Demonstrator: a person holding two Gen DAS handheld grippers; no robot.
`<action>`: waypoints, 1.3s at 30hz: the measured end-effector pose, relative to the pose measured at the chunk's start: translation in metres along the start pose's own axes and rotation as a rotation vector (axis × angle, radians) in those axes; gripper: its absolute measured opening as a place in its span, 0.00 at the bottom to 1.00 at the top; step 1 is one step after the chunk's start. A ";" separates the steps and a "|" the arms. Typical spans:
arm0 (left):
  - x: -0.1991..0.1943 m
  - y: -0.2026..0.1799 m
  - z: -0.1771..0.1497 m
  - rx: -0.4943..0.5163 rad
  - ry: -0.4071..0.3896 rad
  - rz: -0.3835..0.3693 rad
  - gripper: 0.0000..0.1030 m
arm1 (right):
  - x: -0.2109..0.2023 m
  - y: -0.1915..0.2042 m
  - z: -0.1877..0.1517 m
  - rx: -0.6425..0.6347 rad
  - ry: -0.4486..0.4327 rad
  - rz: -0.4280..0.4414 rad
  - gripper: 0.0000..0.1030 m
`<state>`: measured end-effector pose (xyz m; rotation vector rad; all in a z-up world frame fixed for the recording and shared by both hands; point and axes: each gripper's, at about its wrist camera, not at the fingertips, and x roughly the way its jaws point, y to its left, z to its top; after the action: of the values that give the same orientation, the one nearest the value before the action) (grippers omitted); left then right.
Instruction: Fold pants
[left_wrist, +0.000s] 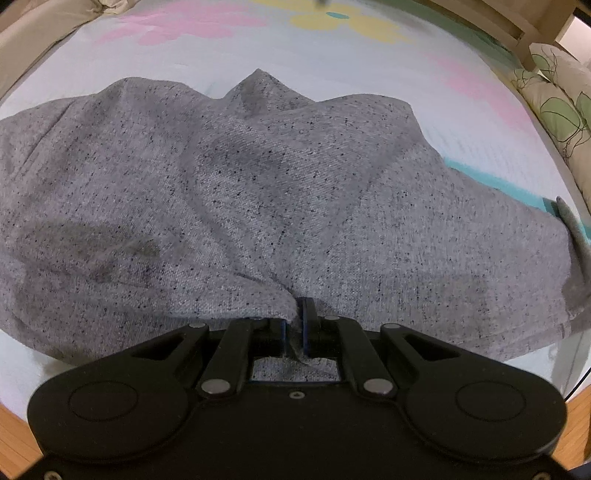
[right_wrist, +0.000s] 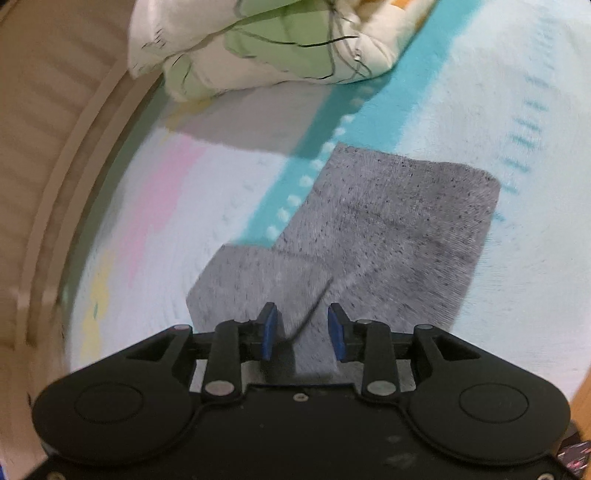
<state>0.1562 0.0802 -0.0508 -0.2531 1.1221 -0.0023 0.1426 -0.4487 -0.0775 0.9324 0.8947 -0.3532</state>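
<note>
The pants (left_wrist: 258, 192) are grey speckled knit and lie bunched in ridges across the bed, filling the left wrist view. My left gripper (left_wrist: 295, 325) is shut on a pinch of the pants' near edge, and the cloth rises in folds from the blue pads. In the right wrist view a flat part of the pants (right_wrist: 388, 229) lies on the sheet. My right gripper (right_wrist: 302, 332) is open just above it, with the cloth between the fingers and a thin dark thread running up from the jaws.
The bed sheet (left_wrist: 332, 59) is pale with pink, yellow and teal patches. A leaf-print pillow (right_wrist: 266, 40) lies at the bed's far side, also seen in the left wrist view (left_wrist: 557, 107). A beige bed frame (right_wrist: 55, 166) curves along the left.
</note>
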 end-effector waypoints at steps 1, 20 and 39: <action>0.000 -0.001 0.001 -0.002 0.001 0.000 0.10 | 0.002 -0.001 0.001 0.029 -0.003 0.008 0.33; 0.002 -0.002 -0.006 0.017 -0.012 0.008 0.10 | -0.070 0.053 0.000 -0.456 -0.338 -0.044 0.06; -0.004 -0.021 -0.023 0.091 -0.046 0.050 0.10 | -0.093 0.034 0.012 -0.532 -0.333 0.018 0.06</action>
<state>0.1365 0.0554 -0.0524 -0.1437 1.0791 -0.0030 0.1141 -0.4480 0.0178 0.3741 0.6245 -0.2272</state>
